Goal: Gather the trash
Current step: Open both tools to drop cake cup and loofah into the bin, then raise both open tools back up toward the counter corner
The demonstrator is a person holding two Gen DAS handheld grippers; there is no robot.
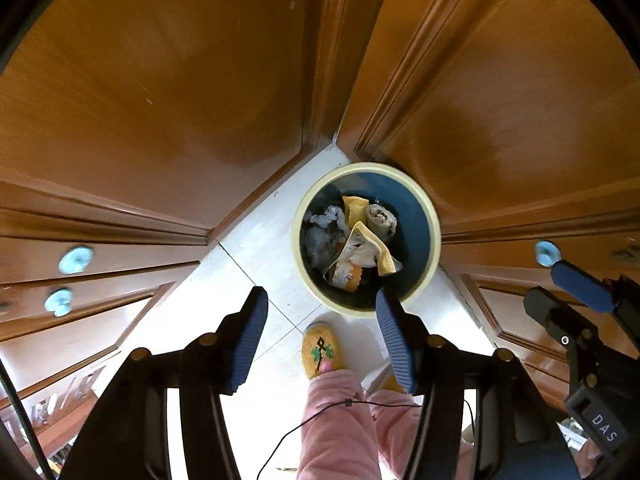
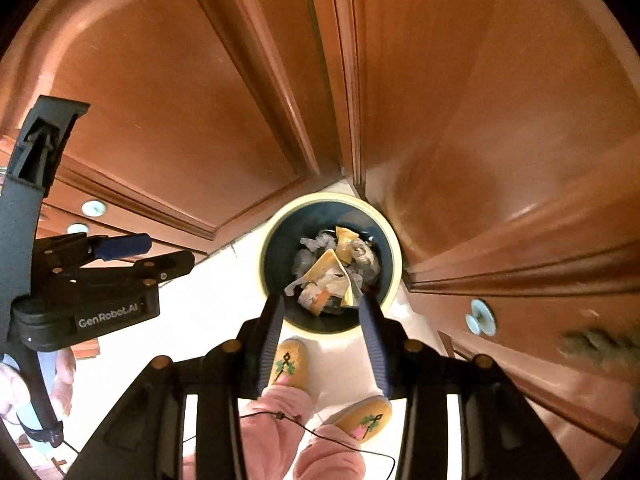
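Both grippers hang over the floor with fingers spread wide, nothing between them: the left gripper (image 1: 320, 312) and the right gripper (image 2: 322, 320). Just below stands one round trash bin (image 1: 428, 216), tucked in the corner between two wooden doors (image 1: 160, 80), holding crumpled paper and yellow wrappers (image 1: 352, 240). Two yellow slippers (image 2: 290, 360) stand beside it.

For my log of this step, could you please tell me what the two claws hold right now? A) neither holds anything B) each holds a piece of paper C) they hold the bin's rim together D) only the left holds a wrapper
A: the left claw and right claw both gape empty above the trash bin, where the crumpled trash already lies.
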